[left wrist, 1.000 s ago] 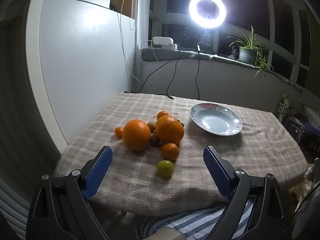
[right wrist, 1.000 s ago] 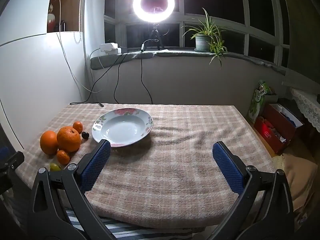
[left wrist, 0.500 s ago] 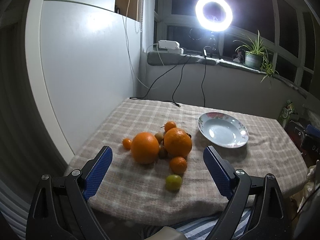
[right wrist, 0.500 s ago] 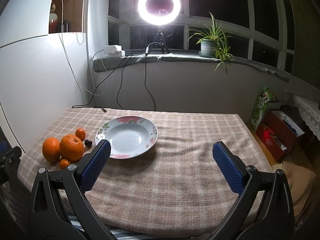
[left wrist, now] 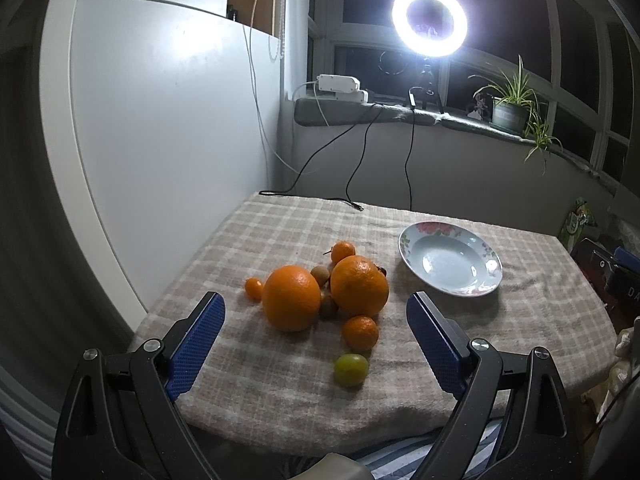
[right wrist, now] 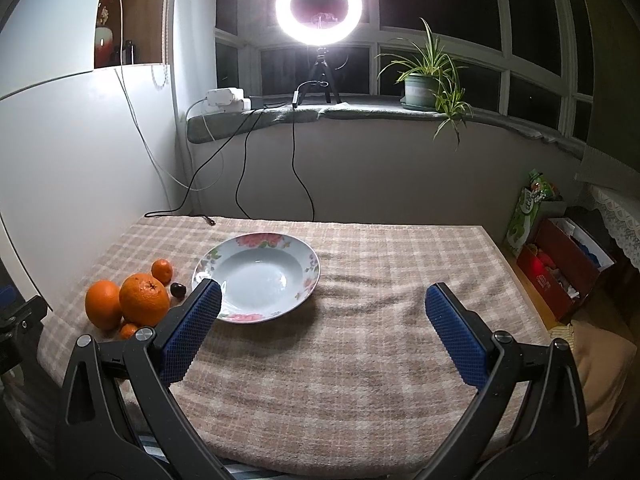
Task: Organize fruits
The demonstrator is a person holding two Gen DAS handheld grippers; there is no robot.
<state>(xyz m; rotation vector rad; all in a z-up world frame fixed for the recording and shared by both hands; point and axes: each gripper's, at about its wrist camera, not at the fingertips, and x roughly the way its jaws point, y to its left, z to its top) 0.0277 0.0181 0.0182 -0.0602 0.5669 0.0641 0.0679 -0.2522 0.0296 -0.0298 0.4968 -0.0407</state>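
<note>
A heap of fruit lies on the checked tablecloth (left wrist: 256,392): two big oranges (left wrist: 291,297) (left wrist: 359,286), small mandarins (left wrist: 360,333) (left wrist: 343,251) (left wrist: 254,288), a green citrus (left wrist: 351,369) and brown little fruits (left wrist: 328,306). An empty flowered plate (left wrist: 486,264) sits to their right. My left gripper (left wrist: 316,308) hangs open above the near table edge, facing the heap. In the right wrist view the plate (right wrist: 310,258) lies left of centre, the oranges (right wrist: 144,300) at far left. My right gripper (right wrist: 324,300) is open over bare cloth, holding nothing.
A ring light (right wrist: 319,4) and a potted plant (right wrist: 420,90) stand on the windowsill behind the table. Cables (right wrist: 240,184) hang down to the table's far edge. A white cabinet (left wrist: 160,160) flanks the left side. Boxes (right wrist: 560,276) sit on the floor at right.
Both grippers have risen and tilted up, so the table sits lower in each view. Fruit and plate have not moved; both grippers stay open.
</note>
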